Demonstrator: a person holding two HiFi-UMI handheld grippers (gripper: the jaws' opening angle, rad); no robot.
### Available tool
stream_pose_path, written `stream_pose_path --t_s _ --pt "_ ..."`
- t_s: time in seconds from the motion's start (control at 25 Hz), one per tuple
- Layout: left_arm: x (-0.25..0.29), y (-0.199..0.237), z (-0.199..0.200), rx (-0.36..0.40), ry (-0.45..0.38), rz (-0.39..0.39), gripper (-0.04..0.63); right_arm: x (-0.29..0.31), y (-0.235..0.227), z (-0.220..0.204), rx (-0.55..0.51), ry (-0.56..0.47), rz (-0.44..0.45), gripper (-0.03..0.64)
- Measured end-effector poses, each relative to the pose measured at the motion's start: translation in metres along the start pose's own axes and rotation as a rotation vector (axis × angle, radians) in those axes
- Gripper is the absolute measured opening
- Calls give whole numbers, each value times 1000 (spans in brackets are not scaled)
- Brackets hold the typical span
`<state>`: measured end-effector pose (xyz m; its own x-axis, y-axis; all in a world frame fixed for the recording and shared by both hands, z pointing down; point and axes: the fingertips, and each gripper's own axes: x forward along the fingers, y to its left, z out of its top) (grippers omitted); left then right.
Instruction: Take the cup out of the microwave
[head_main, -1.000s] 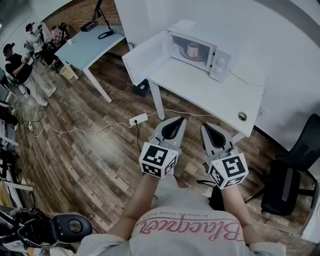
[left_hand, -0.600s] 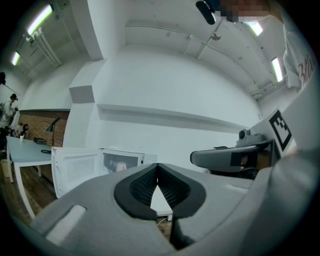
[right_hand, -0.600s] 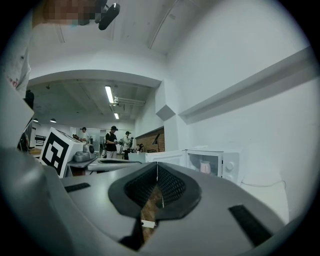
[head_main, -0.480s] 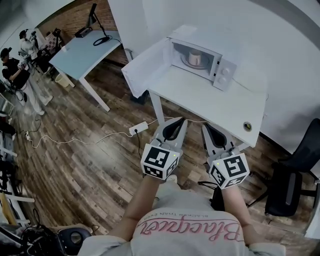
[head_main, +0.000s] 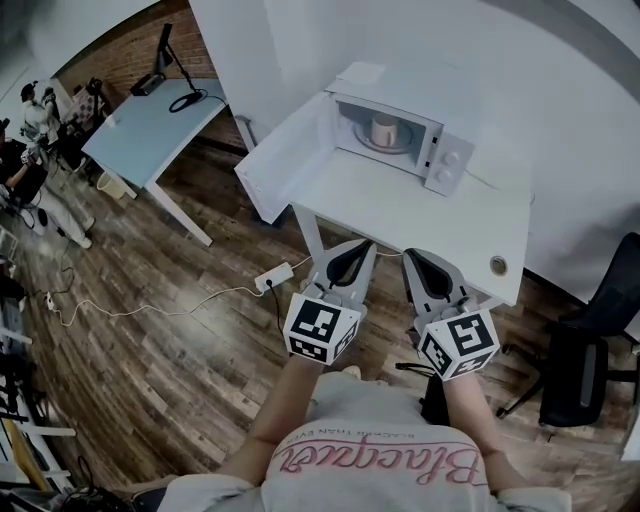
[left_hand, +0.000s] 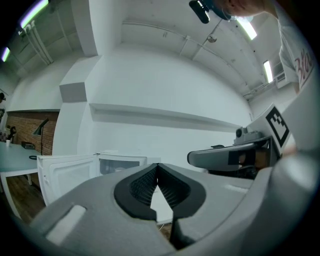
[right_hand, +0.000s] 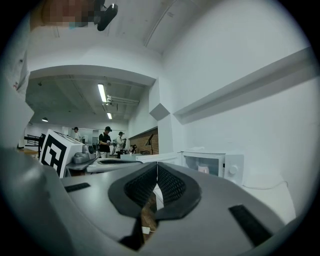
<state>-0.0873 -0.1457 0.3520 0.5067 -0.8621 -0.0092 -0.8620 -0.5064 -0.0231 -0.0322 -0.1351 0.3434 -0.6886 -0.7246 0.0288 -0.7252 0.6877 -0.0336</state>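
— Any words to read?
— Only on the shirt (head_main: 375, 460): pink script, upside down in the head view, something like "Blacquel", last letters not sure. Beside it a line of small print, too small to read.
— Seen in another view too?
— In the left gripper view, red "Bla" at the right edge, on the same shirt (left_hand: 300, 65). On the left cube (head_main: 322, 328) and the right cube (head_main: 458, 345), only black-and-white square code patterns.
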Motion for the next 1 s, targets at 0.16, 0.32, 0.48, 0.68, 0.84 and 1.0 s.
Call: stream_pose_path --t_s 0.16,0.32,0.48,0.68,0.84,1.0 --pt "6 13 -4 -5 3 -19 5 16 -1 -3 4 10 -12 12" --pt "8 27 -7 -14 -2 -19 4 26 2 -6 -8 26 -15 12" --pt "10 40 -6 -24 -11 -8 5 33 1 -10 -10 41 -20 12" --pt "18 46 -15 -52 -1 -12 5 39 -9 -19 18 56 -35 12" --pt "28 47 -20 -57 13 -21 5 43 -18 -25 32 64 -49 12" --pt "39 51 -23 -60 22 -24 5 51 -27 -28 37 71 -57 12"
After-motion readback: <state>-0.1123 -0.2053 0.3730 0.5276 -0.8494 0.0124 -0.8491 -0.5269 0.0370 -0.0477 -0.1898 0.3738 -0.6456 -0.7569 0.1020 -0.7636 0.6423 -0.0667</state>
